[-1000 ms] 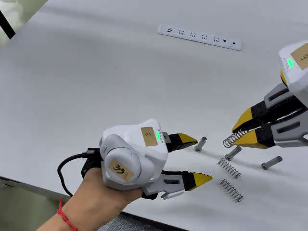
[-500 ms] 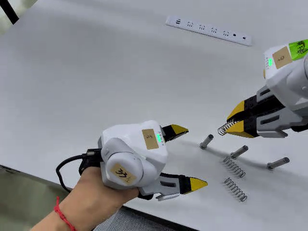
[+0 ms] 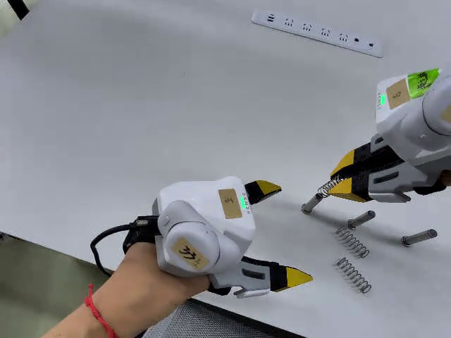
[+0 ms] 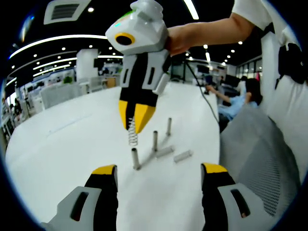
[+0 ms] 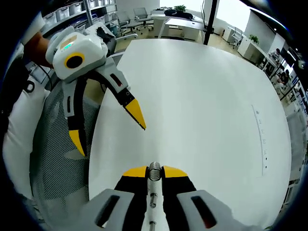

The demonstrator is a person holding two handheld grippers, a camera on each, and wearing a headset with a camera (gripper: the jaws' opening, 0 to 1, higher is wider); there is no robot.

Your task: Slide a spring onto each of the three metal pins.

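We see a white tabletop (image 3: 141, 105) in an open office with desks (image 5: 183, 21) and bright ceiling strip lights (image 4: 57, 41).

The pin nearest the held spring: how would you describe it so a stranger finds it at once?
On the white table, find the right claw, which grips a spring. The pin stands just under that spring's free end. Unlike the other two pins, it is the one closest to the left claw.

White table (image 3: 141, 105): pwr strip (image 3: 317, 33), 3 pins (image 3: 361, 219) prob. upright, 2 springs (image 3: 352, 241).
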